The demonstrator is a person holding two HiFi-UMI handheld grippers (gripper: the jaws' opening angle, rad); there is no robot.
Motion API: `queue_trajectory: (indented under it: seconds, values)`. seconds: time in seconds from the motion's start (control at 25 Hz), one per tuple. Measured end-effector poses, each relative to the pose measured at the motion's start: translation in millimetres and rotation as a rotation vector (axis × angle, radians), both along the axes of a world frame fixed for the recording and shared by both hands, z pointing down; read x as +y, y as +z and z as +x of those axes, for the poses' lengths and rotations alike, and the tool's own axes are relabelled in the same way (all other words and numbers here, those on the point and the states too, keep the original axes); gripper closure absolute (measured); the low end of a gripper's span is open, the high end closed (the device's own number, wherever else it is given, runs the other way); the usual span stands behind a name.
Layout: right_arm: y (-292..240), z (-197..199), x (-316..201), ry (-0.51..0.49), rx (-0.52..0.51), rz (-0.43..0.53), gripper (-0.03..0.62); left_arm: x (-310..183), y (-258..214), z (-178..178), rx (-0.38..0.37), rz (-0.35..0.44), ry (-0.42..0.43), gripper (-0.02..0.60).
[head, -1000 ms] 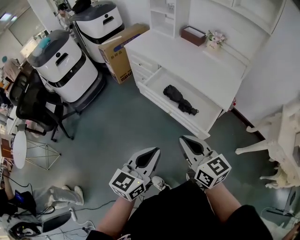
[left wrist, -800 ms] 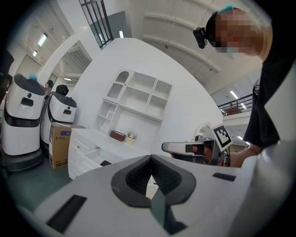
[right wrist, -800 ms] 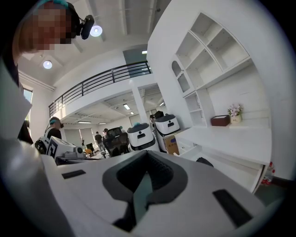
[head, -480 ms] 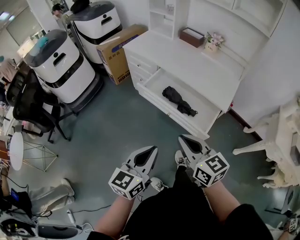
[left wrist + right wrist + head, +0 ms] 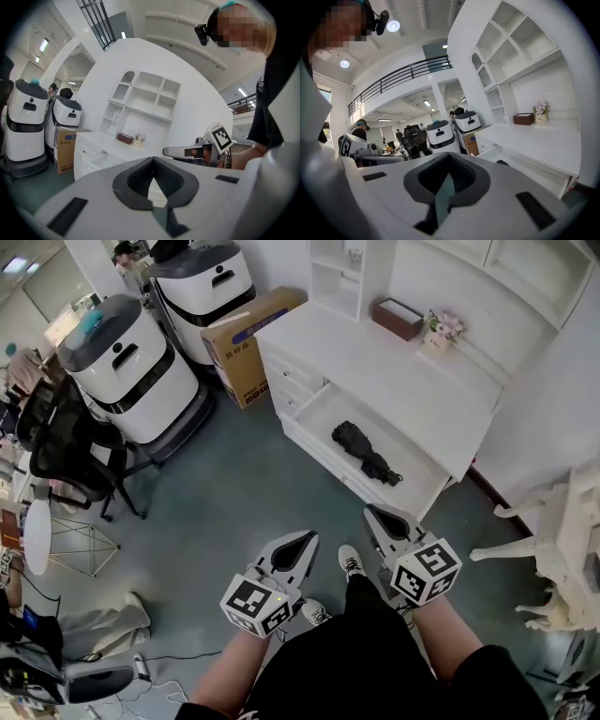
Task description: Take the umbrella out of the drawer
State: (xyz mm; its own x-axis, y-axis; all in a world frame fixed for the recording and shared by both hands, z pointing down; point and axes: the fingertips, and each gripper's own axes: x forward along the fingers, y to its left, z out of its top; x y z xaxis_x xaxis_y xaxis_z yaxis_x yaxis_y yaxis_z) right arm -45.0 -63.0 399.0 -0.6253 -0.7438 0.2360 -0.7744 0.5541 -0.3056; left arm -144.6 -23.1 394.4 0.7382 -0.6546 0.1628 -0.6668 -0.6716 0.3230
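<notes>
At the left edge of the head view, a black office chair (image 5: pixel 66 442) and a round white table (image 5: pixel 37 540) are cut off by the frame. Two white-and-grey robot units (image 5: pixel 122 362) stand beside them, and the farther one runs out of view at the top. A cardboard box (image 5: pixel 246 338) stands on the floor against the left end of the white bench (image 5: pixel 375 362). It is closed, so its contents cannot be seen.

The bench's top drawer (image 5: pixel 319 418) is pulled out. The black folded umbrella (image 5: pixel 366 451) lies lengthwise in it, about the middle, apart from both grippers. In the left gripper view the drawer's wall hides its inside. In the right gripper view only a dark bit of the umbrella (image 5: pixel 502 162) shows above the rim.

A brown box (image 5: pixel 396 318) and a small pot of flowers (image 5: pixel 442 329) stand at the bench's back edge. What the brown box holds cannot be made out.

Low in the head view, the left gripper (image 5: pixel 307 540) and the right gripper (image 5: pixel 372 513) are held over the floor, well short of the drawer. Each has its jaws pressed together on nothing. At the far right, a carved white chair (image 5: pixel 548 549) is cut off by the frame.
</notes>
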Motion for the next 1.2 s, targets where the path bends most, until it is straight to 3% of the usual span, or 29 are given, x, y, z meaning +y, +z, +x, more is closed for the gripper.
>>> queue_trajectory:
  seconds: [0.84, 1.2]
  values:
    - [83.6, 62.4, -121.6, -0.029, 0.081, -0.138, 0.583, -101.7, 52.6, 61.4, 0.003, -0.061, 0.018, 0.578]
    - [145.6, 79.4, -163.4, -0.064, 0.197, -0.215, 0.516, -126.4, 82.7, 77.2, -0.022, -0.075, 0.029, 0.578]
